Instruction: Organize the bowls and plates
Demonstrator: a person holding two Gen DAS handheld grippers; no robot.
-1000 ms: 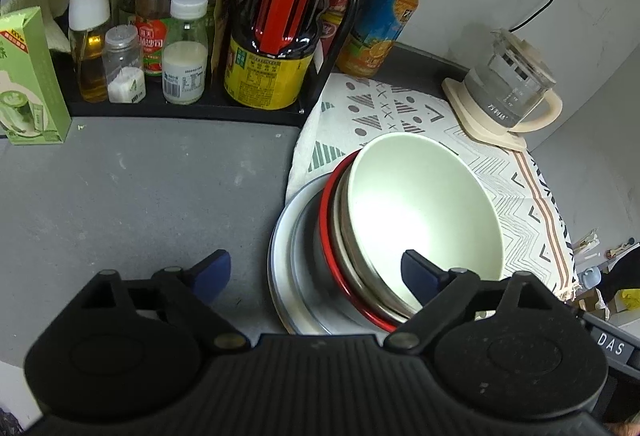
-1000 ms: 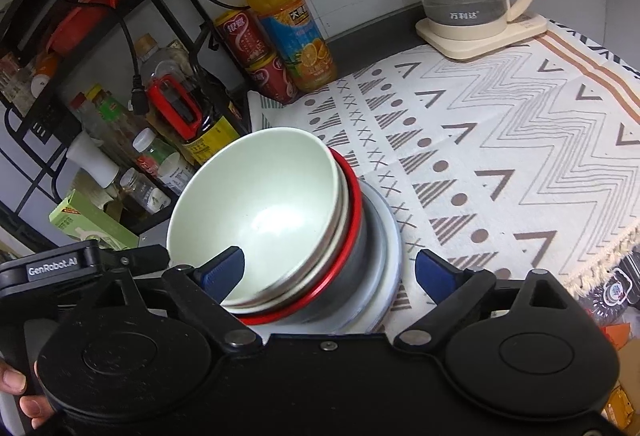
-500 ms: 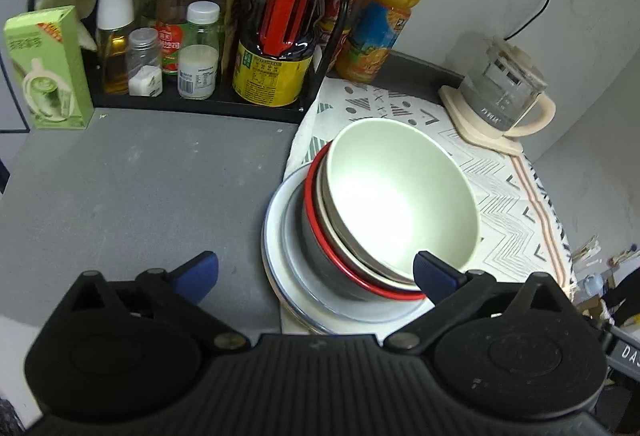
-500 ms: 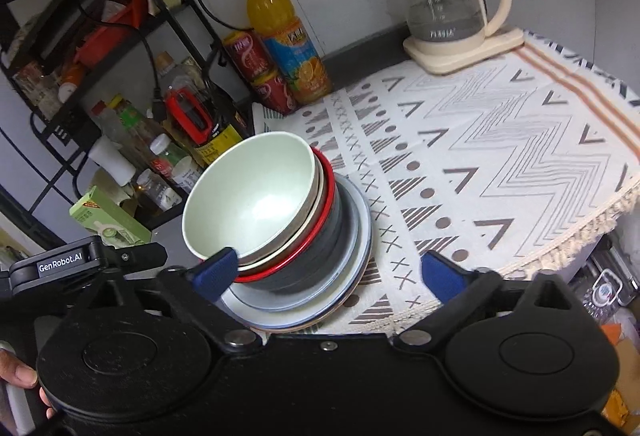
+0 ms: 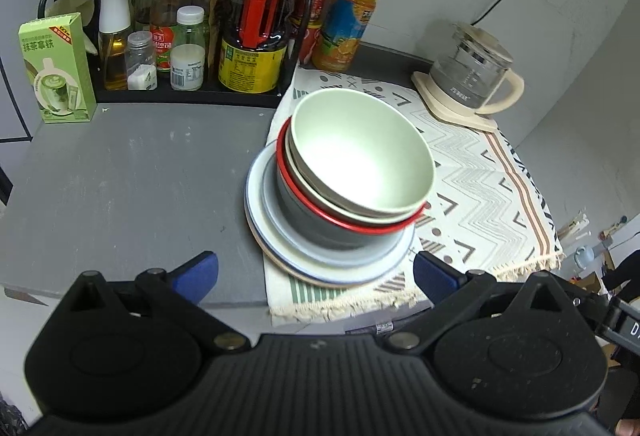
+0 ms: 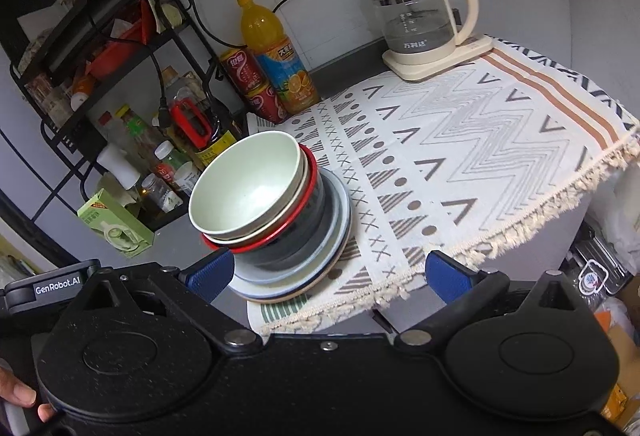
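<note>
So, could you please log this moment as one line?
left gripper: open, empty | right gripper: open, empty | bowls: stacked on plates | cloth: under stack

Each claw (image 5: 315,272) (image 6: 329,273) is matte black plastic with blue finger pads (image 6: 444,276), silver pivot screws, ribbed housing — white "GenRobot.AI" lettering.

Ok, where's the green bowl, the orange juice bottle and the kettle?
green bowl (image 5: 360,155), left wrist view, inside of the bowl.
orange juice bottle (image 6: 280,71), right wrist view, on its label.
kettle (image 6: 416,19), right wrist view, glass body.
</note>
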